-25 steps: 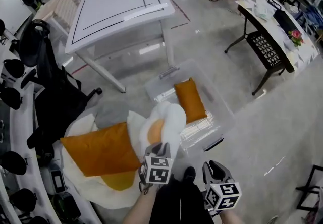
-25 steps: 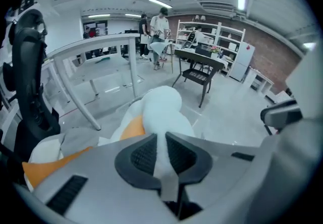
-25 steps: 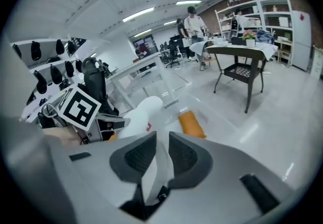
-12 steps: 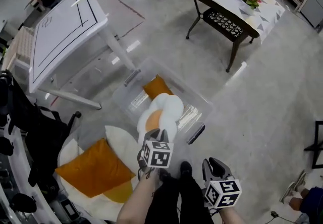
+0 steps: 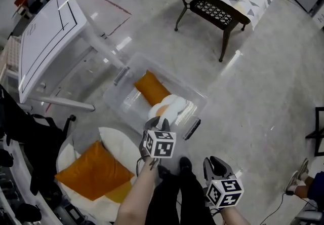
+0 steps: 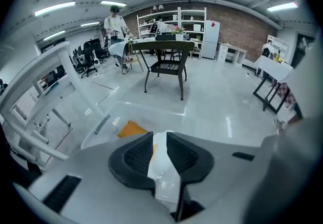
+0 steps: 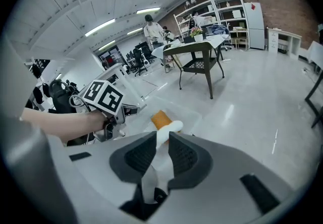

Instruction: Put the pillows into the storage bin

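The egg pillow [image 5: 171,106] now lies in the bin [image 5: 125,103]. The left gripper's [image 6: 159,152] jaws have just been opening, apparently still nipping its edge. The right gripper's [image 7: 160,155] are narrowly apart and empty. An orange pillow [image 5: 93,171] waits near left.

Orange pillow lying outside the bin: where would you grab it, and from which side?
Probably pinch a corner of the orange pillow, coming from above: it lies flat on the white cushion, so only its thin edges fit narrow jaws.

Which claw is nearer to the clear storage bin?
Left. Left claw: over the near rim of the bin, jaws just opening, egg pillow between them. Right claw: farther back, clear of it.
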`<state>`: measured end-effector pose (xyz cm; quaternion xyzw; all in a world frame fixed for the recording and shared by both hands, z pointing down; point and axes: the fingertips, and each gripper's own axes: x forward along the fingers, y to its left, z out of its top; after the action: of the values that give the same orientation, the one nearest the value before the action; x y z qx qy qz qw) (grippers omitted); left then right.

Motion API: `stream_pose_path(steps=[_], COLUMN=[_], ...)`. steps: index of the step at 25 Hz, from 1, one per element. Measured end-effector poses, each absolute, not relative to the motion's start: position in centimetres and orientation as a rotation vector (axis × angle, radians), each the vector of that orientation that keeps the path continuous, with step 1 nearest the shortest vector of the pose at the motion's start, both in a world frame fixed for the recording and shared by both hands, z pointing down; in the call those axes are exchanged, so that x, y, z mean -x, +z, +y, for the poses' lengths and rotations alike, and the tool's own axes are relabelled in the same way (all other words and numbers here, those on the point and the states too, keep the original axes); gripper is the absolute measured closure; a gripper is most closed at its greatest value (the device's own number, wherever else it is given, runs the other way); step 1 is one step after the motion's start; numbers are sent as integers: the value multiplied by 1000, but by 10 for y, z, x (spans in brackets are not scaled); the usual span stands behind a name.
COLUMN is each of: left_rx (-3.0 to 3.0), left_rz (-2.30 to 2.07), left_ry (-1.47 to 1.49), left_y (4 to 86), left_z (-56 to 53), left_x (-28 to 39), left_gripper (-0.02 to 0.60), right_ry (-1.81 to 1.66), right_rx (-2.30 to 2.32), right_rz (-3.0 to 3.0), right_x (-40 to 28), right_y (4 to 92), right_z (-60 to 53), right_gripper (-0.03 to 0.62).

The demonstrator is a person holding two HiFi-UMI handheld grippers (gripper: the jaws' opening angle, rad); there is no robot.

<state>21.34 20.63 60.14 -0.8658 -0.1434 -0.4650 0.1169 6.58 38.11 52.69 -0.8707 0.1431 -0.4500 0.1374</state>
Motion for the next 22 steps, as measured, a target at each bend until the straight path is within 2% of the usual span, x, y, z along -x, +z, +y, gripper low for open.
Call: stream_pose_path(steps=[4,10,22], left_rx=[2571,2624,2596], left_rz=[-337,-90,529], left_ry=[-1399,-1493,-1561], left_y=[605,625,646], left_z=[187,98,-118], left_x=[-194,-152,-42], left_gripper=[510,425,415], right_ry=[-1346,-1409,-1463], right_rx=[2493,2493,2432], right_rz=[489,674,1252], right_x=[-68,-82,-84], right_y=[533,551,589], right_z=[371,316,140], right_gripper=[519,519,519])
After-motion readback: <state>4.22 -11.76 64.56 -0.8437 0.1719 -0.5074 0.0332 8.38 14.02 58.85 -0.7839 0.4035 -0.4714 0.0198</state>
